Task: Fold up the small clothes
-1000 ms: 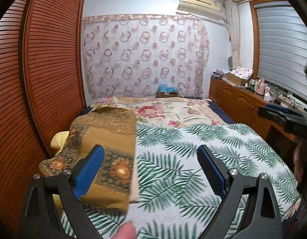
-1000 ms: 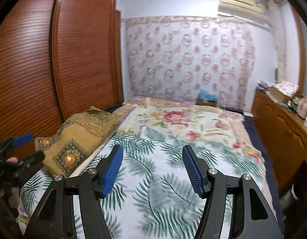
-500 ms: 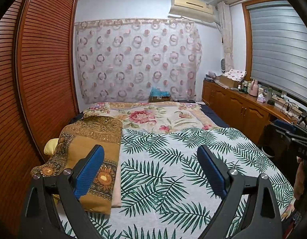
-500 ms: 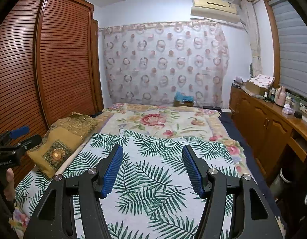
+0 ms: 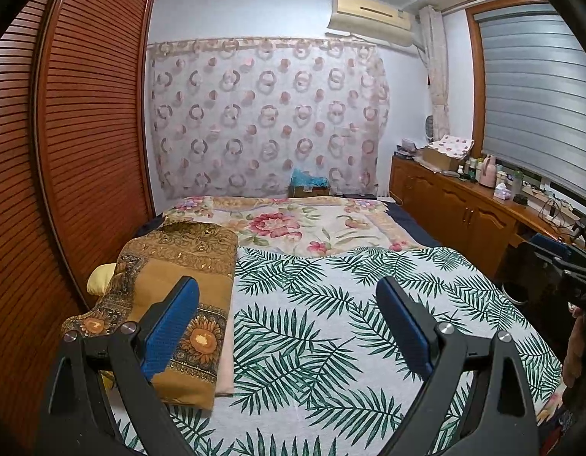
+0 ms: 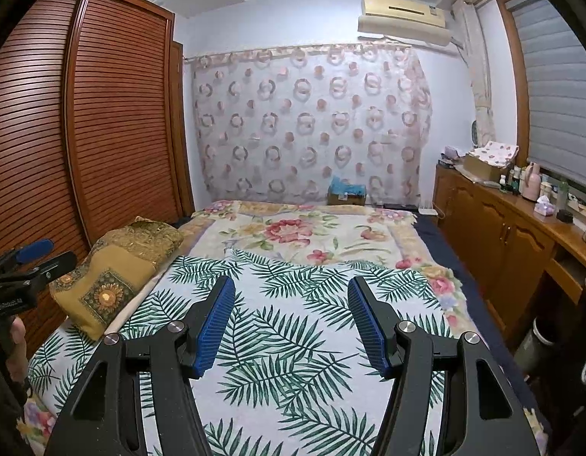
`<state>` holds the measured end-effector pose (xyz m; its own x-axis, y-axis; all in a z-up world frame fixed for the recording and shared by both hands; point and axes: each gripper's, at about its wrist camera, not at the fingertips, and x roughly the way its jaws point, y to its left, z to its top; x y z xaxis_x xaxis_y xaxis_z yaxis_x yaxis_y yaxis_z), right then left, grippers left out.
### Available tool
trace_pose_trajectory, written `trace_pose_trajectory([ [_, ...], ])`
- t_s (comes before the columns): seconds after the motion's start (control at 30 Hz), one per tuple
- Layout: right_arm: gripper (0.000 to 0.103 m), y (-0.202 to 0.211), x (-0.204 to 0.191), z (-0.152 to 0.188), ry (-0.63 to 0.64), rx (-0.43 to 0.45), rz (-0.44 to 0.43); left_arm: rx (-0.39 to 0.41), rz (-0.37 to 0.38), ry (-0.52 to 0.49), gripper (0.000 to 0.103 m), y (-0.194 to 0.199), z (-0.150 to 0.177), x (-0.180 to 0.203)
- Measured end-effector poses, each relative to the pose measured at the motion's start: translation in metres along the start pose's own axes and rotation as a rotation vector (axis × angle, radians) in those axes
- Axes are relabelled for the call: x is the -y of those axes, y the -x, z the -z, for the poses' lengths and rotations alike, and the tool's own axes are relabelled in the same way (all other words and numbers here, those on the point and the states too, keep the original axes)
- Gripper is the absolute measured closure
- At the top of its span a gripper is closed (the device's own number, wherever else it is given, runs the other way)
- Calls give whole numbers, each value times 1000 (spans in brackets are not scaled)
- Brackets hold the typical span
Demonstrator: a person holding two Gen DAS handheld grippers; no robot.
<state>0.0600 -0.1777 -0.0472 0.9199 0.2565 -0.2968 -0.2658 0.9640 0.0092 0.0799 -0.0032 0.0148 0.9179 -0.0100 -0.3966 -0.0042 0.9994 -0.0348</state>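
Both views pulled back and levelled since a sec ago; more ceiling and palm-leaf bedspread (image 5: 331,342) showing now. We've got the left gripper (image 5: 287,323) w/ jaws wide apart, nothing between them, over the bed. Right gripper (image 6: 291,323) jaws roughly mid-spread, also empty, above the leaf print. No small clothes visible on the bed that we can tell. Brown sunflower-print pillow (image 5: 171,277) lies along the bed's left edge by the slatted wardrobe (image 5: 87,133). Floral blanket (image 6: 304,231) covers the far half.
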Motion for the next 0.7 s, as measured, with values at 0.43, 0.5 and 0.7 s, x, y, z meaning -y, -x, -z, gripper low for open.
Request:
trace_pose_trajectory([
  [0.43,39,2,9,1,-6,3,-2,3,-1,1,8,0,-1,-3],
  [0.5,39,2,9,1,-6,3,-3,3,-1,1,8,-1,-1,-3],
  [0.7,39,4,13,1,-6,6,-7,3,-1,2,8,0,-1,-3],
])
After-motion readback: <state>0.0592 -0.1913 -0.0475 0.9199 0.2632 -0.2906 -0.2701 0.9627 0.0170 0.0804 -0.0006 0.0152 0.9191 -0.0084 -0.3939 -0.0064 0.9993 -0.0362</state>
